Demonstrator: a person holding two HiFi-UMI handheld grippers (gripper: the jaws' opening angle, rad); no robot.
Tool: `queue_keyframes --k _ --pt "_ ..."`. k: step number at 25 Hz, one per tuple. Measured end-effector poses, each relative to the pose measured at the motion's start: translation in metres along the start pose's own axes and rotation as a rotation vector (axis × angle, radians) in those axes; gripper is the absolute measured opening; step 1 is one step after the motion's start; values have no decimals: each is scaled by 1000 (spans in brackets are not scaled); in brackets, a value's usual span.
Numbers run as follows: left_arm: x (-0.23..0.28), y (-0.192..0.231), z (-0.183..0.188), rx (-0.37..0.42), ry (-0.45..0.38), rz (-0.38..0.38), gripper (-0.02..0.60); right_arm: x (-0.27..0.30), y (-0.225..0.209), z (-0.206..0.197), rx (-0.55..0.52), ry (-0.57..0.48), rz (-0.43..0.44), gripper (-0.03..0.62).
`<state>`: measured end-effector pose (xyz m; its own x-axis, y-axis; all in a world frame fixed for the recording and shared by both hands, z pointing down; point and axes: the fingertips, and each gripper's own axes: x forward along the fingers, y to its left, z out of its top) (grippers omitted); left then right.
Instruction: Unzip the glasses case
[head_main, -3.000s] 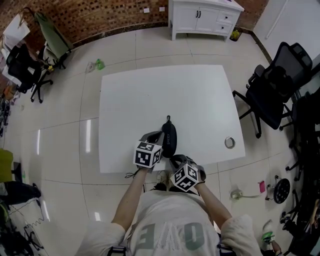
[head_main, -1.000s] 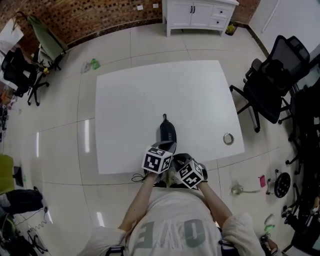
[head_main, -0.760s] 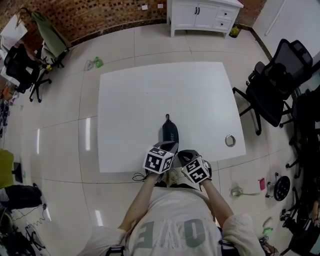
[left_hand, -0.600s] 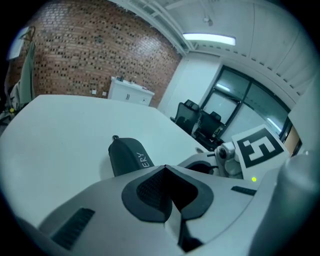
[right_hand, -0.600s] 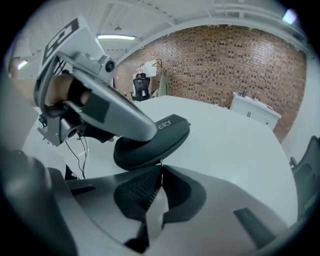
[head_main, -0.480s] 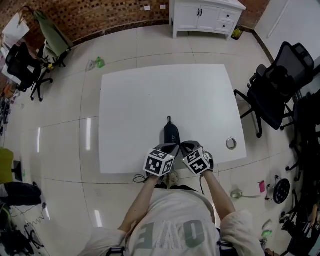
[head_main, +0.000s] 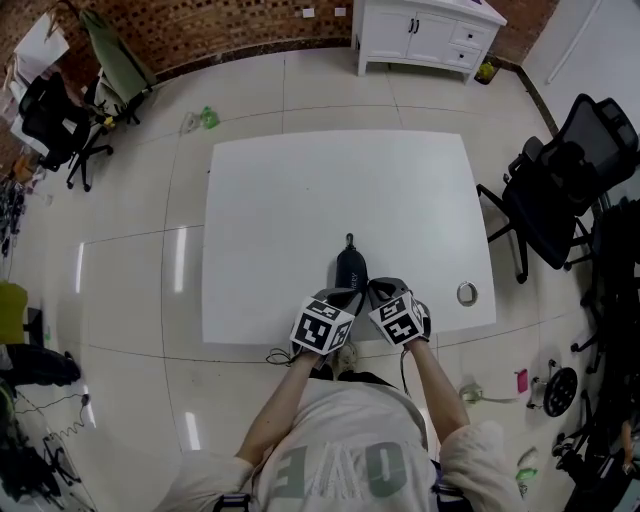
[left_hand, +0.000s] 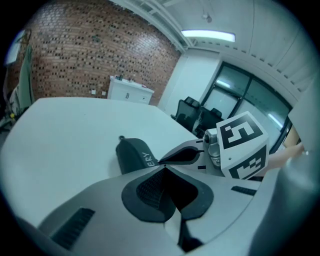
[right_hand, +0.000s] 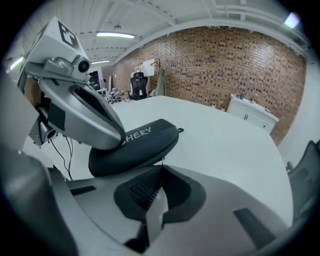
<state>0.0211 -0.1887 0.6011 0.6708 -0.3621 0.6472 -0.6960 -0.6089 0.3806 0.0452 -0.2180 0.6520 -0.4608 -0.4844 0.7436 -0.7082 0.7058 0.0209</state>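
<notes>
I count one glasses case (head_main: 351, 268), two grippers, one white table (head_main: 270, 220) and one small ring (head_main: 467, 293) lying near the table's right edge, well apart from the case; off the table there is one white cabinet (head_main: 430, 30) against the brick wall and one black chair (head_main: 570, 170) by the table's right side. The case is dark and closed; it lies near the table's near edge, about midway along it, lengthwise away from me, with a small loop at its far end and white lettering on its lid. Both of my forearms reach forward from the body and converge on the case's near end, the left forearm (head_main: 275, 400) angling in from the left and the right forearm (head_main: 430, 385) from the right, so the two marker cubes sit almost side by side at the table edge. The left gripper (head_main: 346, 294) has its jaws pressed together with nothing between them; in the right gripper view its closed tip rests on the case's lid just beside the lettering. The right gripper (head_main: 376, 288) comes in low at the case's right side; its jaws are also together, their tip right against the case's seam; a thin dark tab (right_hand: 161, 160) stands at that tip, and I cannot tell whether it is pinched or only touching.
</notes>
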Motion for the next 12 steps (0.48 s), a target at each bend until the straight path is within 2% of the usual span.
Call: queue_keyframes --k 2,5,10,12 --pt "-13 -8 3 -7 -9 -27 0 -3 3 -5 31 -6 -3 0" --pt "-25 -35 -4 -108 -21 -147 0 -8 5 -13 72 -18 -9 0" --pt "-10 -40 -51 -172 45 -141 0 -13 15 -19 83 -20 -9 0" --pt "-7 -35 -59 -157 38 -101 0 -14 18 -20 87 -25 -14 0"
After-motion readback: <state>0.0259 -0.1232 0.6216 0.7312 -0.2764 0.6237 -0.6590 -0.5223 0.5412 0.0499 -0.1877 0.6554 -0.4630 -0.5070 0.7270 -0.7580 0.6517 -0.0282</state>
